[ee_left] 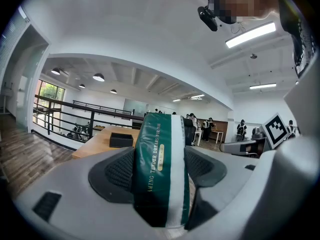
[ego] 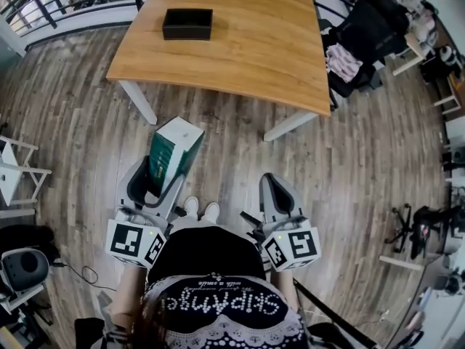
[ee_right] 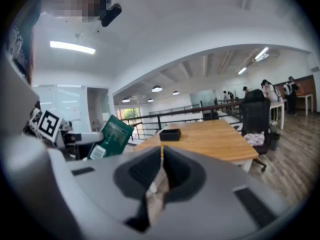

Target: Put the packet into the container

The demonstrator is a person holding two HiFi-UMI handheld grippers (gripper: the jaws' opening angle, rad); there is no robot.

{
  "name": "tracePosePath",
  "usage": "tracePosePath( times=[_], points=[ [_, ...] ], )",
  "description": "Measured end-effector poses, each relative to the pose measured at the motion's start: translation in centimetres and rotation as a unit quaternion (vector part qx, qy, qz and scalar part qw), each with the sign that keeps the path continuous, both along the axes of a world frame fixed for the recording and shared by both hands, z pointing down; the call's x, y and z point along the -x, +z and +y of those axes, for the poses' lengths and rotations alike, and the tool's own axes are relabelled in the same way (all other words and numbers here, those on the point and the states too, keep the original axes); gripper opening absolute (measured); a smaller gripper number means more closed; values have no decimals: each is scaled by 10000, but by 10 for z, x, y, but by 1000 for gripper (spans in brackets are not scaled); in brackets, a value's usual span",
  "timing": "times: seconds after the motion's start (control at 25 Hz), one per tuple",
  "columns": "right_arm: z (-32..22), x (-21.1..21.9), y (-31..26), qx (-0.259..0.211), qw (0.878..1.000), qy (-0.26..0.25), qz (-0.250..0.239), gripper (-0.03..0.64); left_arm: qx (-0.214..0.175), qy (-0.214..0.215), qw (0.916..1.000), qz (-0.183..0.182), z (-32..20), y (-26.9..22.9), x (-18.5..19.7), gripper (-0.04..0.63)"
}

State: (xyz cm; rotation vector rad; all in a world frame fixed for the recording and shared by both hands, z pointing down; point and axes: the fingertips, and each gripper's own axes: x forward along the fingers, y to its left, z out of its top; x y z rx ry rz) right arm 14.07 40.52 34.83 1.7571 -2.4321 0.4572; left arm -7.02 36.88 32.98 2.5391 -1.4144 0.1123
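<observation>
Fingers (ee_left: 116, 170) of left gripper (ee_left: 160, 151) clamped on green packet (ee_left: 159, 184), upright between pads, top past fingertips. Right gripper (ee_right: 161, 156) pressed together, empty. Black container (ego: 187, 23) well ahead of both, on table (ego: 254, 49). Step closer, hold squeeze firm, lower packet end-first, release once inside.

Container (ego: 187, 23) on the bench (ego: 254, 49), well ahead; packet (ego: 173, 150) nearer, between the jaws of the left tool (ego: 155, 180); right tool (ego: 277, 192) to its right.
</observation>
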Motion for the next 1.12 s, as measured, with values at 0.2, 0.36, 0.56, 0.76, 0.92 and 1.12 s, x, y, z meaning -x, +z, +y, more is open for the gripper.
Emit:
tracePosePath(
  times=[0.2, 0.36, 0.56, 0.76, 0.92, 1.12],
  points=[
    [11, -12, 1, -62, 9999, -25, -94, 38, -40, -185, 9998, -10, 12, 0, -5, 344],
    [23, -22, 10, 31, 9999, 16, -96, 38, -89, -354, 9993, 58, 24, 0, -9, 342],
    [35, -25, 20, 171, 9996, 116, -182, 38, -61, -415, 9991, 117, 32, 2, -8, 341],
    [22, -19, 26, 277, 9994, 60, -200, 38, -87, -486, 9987, 103, 16, 2, -1, 341],
    [-3, -5, 31, 362, 9992, 27, -178, 38, -39, -549, 9984, 137, -7, 8, 15, 341],
    [-56, 21, 23, 353, 9992, -13, -187, 38, 31, -550, 9984, 115, -54, 9, 39, 341]
  ],
)
